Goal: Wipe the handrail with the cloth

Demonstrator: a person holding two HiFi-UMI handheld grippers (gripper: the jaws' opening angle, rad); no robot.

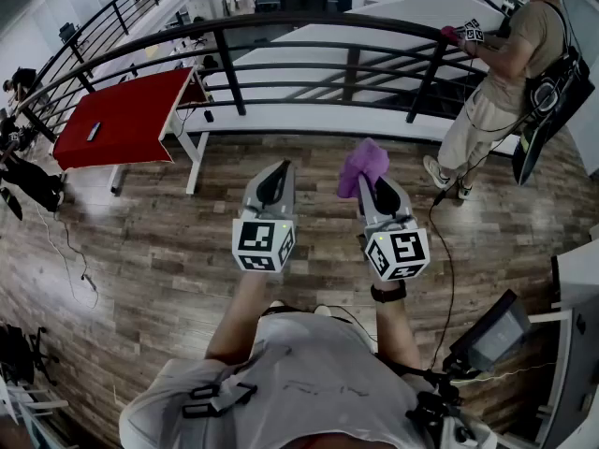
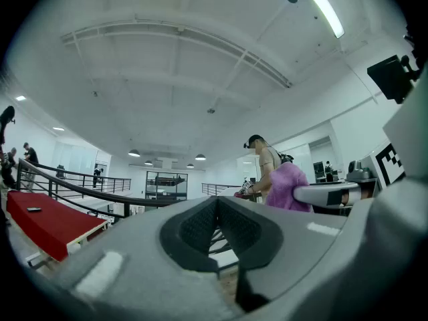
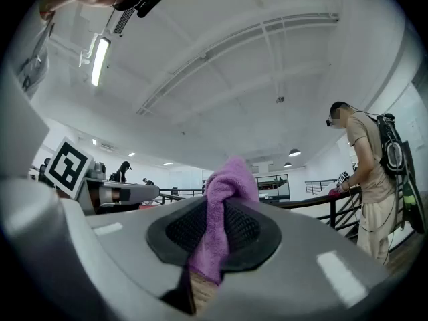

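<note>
A black metal handrail (image 1: 309,24) curves across the far side of the wooden floor, about a step beyond both grippers. My right gripper (image 1: 377,189) is shut on a purple cloth (image 1: 363,165), which bunches up above its jaws and shows again as the purple cloth (image 3: 226,199) in the right gripper view. My left gripper (image 1: 274,184) is shut with nothing in it, level with the right one; its closed pads (image 2: 217,229) fill the left gripper view. Both grippers are held in the air, pointing toward the rail and not touching it.
A table with a red top (image 1: 122,115) stands at the left by the rail. Another person (image 1: 501,73) stands at the right end of the handrail, holding a gripper on it. Cables trail on the floor (image 1: 140,241).
</note>
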